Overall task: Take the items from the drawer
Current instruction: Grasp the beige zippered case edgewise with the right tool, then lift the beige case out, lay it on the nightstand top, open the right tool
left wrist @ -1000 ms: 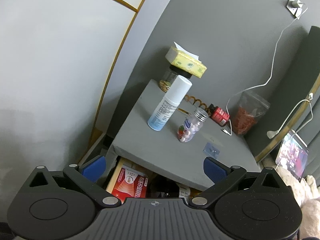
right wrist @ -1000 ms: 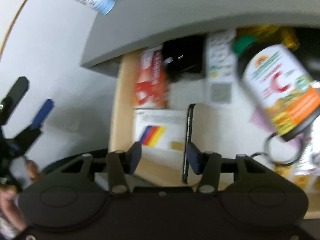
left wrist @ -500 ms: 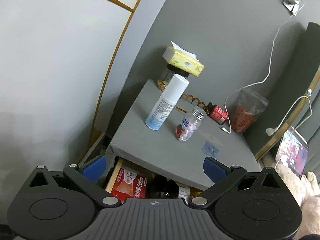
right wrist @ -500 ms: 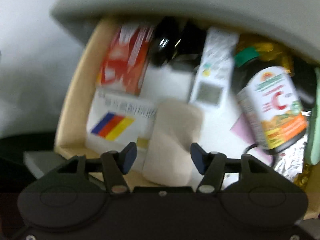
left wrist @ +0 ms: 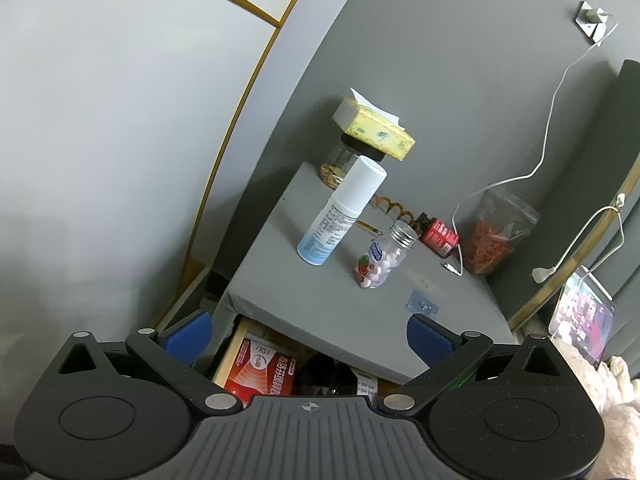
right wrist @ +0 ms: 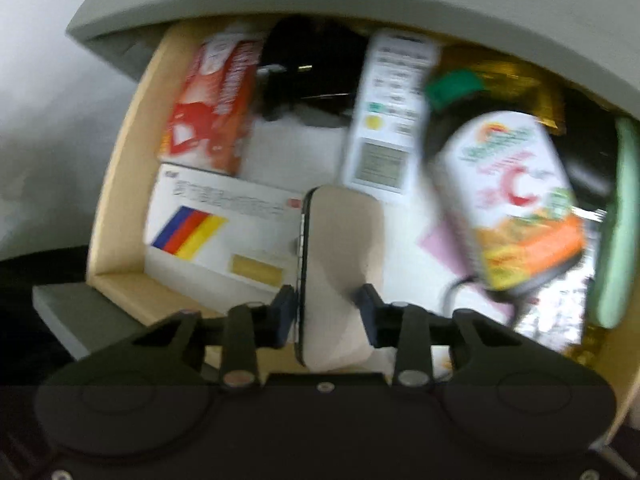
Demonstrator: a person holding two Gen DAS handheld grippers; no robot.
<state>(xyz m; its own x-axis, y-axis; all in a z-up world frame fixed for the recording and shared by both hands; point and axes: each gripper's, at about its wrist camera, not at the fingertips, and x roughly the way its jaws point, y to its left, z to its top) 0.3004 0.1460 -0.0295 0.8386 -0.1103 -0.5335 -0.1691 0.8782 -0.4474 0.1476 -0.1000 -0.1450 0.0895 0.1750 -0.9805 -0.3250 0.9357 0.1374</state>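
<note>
At six o'clock in the open drawer (right wrist: 120, 216), the right gripper (right wrist: 326, 314) has just been closing on a beige-cased phone (right wrist: 340, 264), its pads now meeting the phone's long side edges near the bottom end. Slim, rigid and likely smooth-sided, the phone looks prone to slipping or pivoting, so a mid-length hold seems safer. The left gripper (left wrist: 308, 334) hangs wide and empty above the drawer.
</note>
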